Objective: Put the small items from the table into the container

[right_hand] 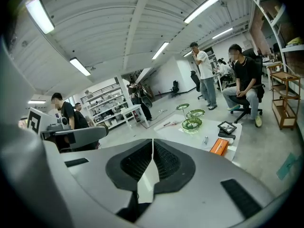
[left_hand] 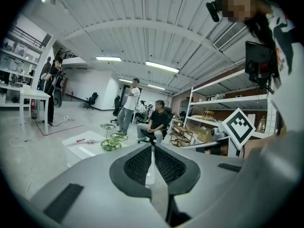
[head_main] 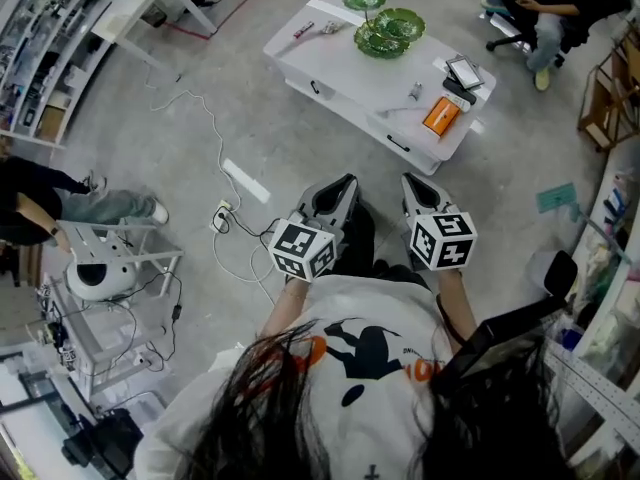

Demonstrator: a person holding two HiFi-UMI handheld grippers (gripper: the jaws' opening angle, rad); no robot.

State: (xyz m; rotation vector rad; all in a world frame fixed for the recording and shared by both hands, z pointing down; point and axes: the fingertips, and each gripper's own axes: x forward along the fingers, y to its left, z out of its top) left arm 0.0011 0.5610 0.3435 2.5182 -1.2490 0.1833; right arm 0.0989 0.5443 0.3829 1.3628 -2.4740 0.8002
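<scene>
A pale grey concrete floor point(head_main: 250, 118) surrounds the low white rectangular desk point(head_main: 335, 73). Left of the desk stands a taller white table point(head_main: 135, 8); right of it, a brown wooden rack point(head_main: 605, 98). Overhead, long fluorescent tube lights point(right_hand: 80, 66) line a ribbed white ceiling point(left_hand: 142, 37).

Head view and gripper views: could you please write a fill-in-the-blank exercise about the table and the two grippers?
1. The orange box lies on the ___ table.
2. The tiered dish on that table is ___ in colour.
3. The left gripper and the right gripper are both ___ (open or shut), holding nothing.
Missing words: white; green; shut.
</scene>
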